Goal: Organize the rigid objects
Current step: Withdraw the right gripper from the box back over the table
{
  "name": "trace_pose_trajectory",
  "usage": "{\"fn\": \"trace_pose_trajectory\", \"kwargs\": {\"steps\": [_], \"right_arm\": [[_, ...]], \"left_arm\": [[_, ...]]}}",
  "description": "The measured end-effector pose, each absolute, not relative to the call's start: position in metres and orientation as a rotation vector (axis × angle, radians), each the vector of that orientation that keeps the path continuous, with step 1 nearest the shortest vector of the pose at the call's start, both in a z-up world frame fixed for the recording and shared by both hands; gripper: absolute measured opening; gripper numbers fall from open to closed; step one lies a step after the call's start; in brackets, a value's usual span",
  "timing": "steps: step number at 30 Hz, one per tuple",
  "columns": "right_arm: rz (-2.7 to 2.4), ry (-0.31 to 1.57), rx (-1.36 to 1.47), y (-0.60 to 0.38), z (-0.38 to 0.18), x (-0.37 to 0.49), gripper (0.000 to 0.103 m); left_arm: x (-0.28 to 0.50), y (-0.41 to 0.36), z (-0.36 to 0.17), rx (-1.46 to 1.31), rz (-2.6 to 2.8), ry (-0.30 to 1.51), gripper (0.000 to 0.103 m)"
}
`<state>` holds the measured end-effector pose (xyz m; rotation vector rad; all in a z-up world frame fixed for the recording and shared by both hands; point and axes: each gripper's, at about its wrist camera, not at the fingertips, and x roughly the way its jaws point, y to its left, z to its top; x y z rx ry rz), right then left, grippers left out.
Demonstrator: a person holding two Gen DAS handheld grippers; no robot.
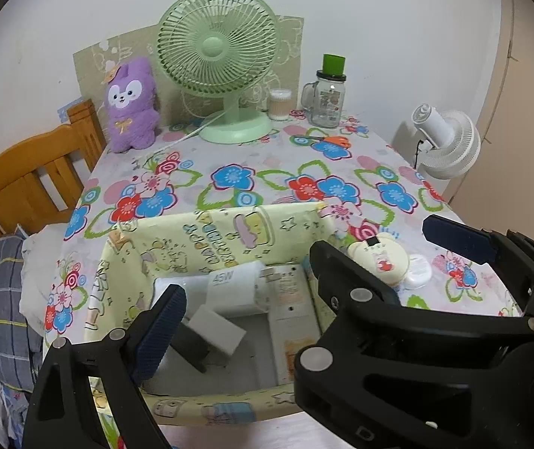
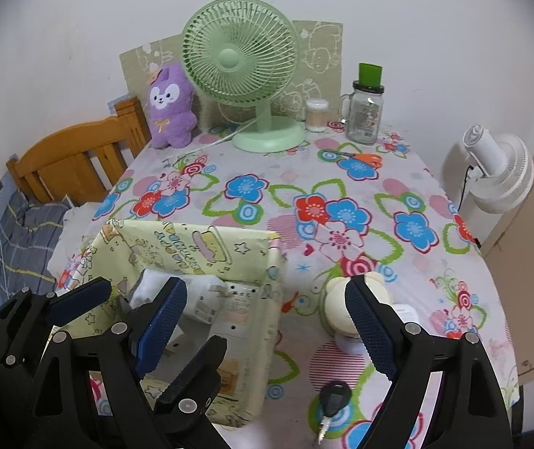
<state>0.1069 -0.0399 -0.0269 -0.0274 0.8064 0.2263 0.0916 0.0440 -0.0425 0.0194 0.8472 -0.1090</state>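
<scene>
The yellow fabric storage box (image 1: pixel 207 247) sits on the bench (image 1: pixel 267 172) below my left jaws, holding a white charger (image 1: pixel 237 284), a power strip (image 1: pixel 289 314) and a grey block (image 1: pixel 216 331). My left gripper (image 1: pixel 244 292) is spread wide and empty above it. My right gripper (image 2: pixel 267 321) is also spread, gripping nothing; a cream bear-shaped case (image 2: pixel 336 299) lies on the bench just beyond its jaws, right of the box. Only the right view shows a black car key (image 2: pixel 332 400) near the bench edge.
</scene>
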Motion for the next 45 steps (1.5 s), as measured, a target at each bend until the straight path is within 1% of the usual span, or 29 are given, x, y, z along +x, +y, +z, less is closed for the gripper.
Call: {"fn": "trace_pose_trajectory", "kwargs": {"steps": [21,45], "right_arm": [[0.145,0.756,0.018,-0.098,-0.017,0.089,0.089],[0.092,0.740,0.024,-0.153,-0.025,0.065,0.089]], "left_arm": [[0.082,-0.013,-0.032,0.087,-0.170,0.805,0.094],[0.063,-0.064,-0.040,0.077,-0.210,0.796,0.095]]}}
